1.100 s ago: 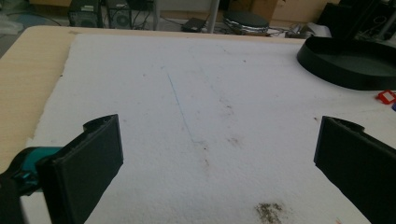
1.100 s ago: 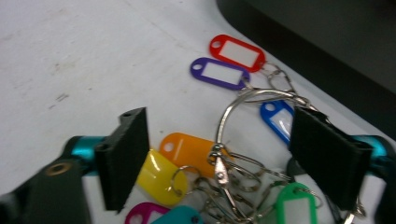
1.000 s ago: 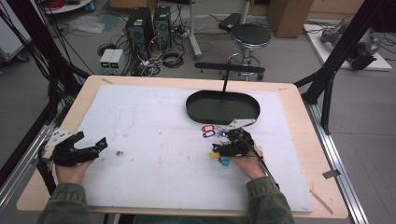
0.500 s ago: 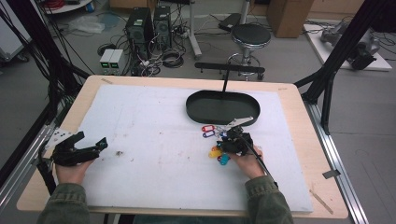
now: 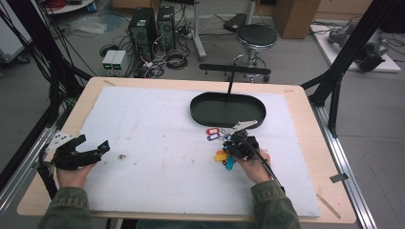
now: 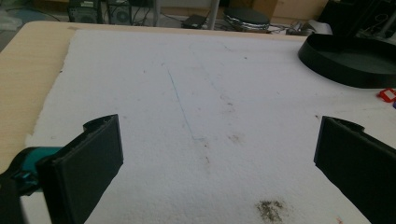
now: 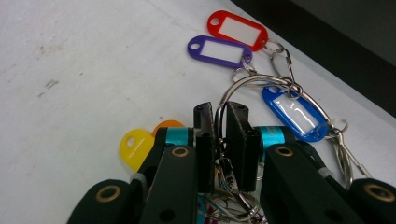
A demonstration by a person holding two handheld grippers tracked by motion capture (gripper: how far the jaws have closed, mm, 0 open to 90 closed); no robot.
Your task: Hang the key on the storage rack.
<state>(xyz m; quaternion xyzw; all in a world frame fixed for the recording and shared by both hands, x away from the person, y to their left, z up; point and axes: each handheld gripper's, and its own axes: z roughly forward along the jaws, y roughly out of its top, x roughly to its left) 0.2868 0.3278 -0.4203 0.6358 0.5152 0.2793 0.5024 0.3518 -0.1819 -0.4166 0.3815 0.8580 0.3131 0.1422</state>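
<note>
A bunch of key tags on a metal ring (image 7: 247, 81) lies on the white mat (image 5: 157, 143) just in front of the black oval tray (image 5: 228, 110). The red tag (image 7: 238, 29), purple tag (image 7: 219, 50) and blue tag (image 7: 294, 112) fan out ahead of my right gripper (image 7: 220, 114), and a yellow tag (image 7: 135, 147) lies to its left. Its jaws have just been closing and now pinch the ring's wire. In the high view the right gripper (image 5: 239, 145) sits over the tags. My left gripper (image 5: 93, 143) rests open at the mat's left edge, with nothing between its jaws.
The tray stands at the back, right of the middle, with a thin upright post behind it. The mat has a few dirt marks (image 6: 268, 209). A stool (image 5: 256, 36) and computer cases (image 5: 152, 21) stand on the floor beyond the table.
The right gripper's jaws have come together on the key ring, and the hand has barely shifted. The left gripper has kept still.
</note>
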